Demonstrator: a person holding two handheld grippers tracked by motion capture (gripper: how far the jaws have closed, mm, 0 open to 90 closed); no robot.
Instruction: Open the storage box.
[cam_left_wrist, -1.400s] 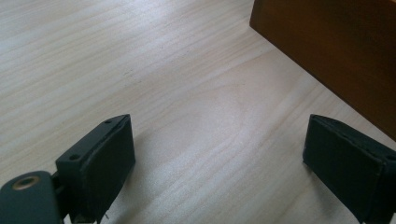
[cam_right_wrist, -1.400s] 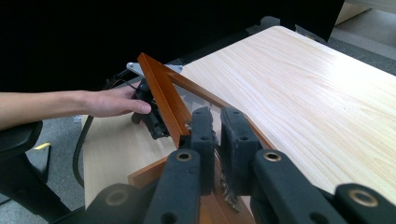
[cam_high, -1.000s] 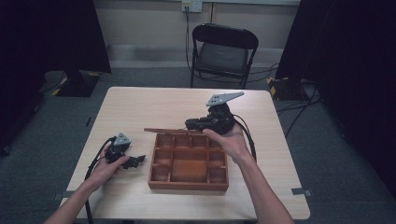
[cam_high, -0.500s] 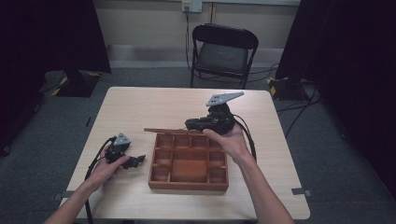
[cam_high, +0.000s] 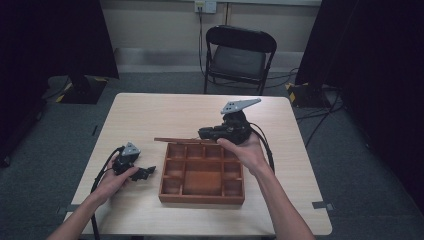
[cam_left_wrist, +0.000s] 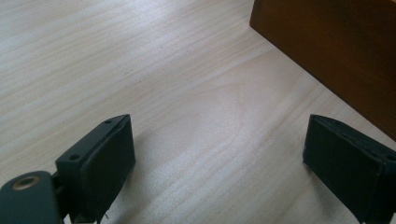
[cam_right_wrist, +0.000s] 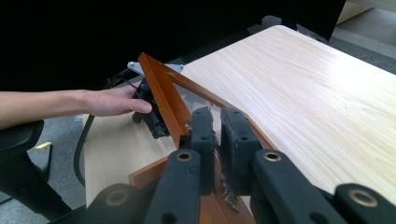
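Observation:
A brown wooden box with several compartments sits at the middle of the table. Its framed lid with a clear pane stands raised along the far edge. My right gripper is shut on the lid's edge; in the right gripper view the two pads pinch the lid frame near its corner. My left gripper rests on the table left of the box, open with nothing between its fingers. In the left gripper view the left gripper has bare tabletop between its jaws and the box wall at the upper right.
The light wood table has free surface behind and to both sides of the box. A black folding chair stands beyond the far edge. Cables trail from both grippers. In the right gripper view, the person's left hand lies behind the lid.

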